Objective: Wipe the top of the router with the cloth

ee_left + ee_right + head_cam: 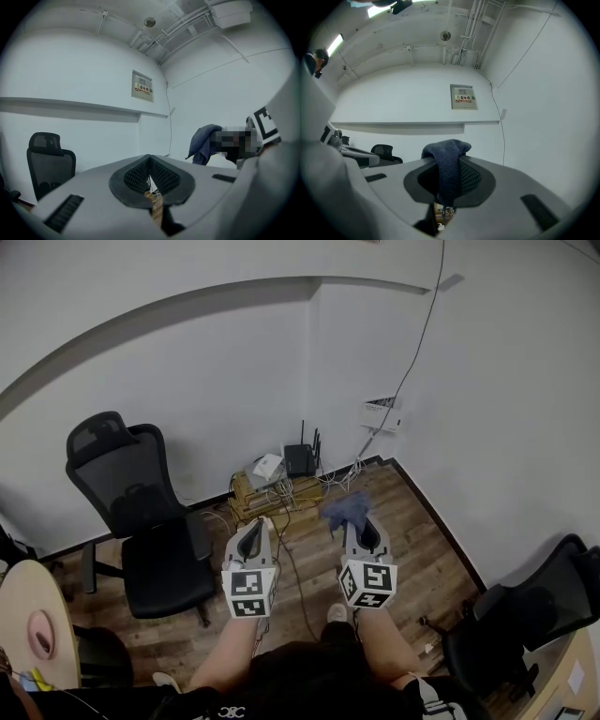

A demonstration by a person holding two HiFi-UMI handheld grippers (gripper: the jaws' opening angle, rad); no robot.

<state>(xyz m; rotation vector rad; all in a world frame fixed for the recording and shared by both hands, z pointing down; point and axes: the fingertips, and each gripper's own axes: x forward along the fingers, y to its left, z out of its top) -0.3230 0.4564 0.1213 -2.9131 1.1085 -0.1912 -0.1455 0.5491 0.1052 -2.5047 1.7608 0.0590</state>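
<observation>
The left gripper [259, 529] is held forward and level, its fingers closed together on nothing. The router [300, 459] is seen well ahead on a low stand in the corner. The cloth [446, 161], judged soft and limp, is pinched mid-fold by the right gripper [360, 526], held alongside.

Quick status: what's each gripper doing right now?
Left gripper: closed, nothing between its jaws.
Right gripper: closed on the blue cloth.
</observation>
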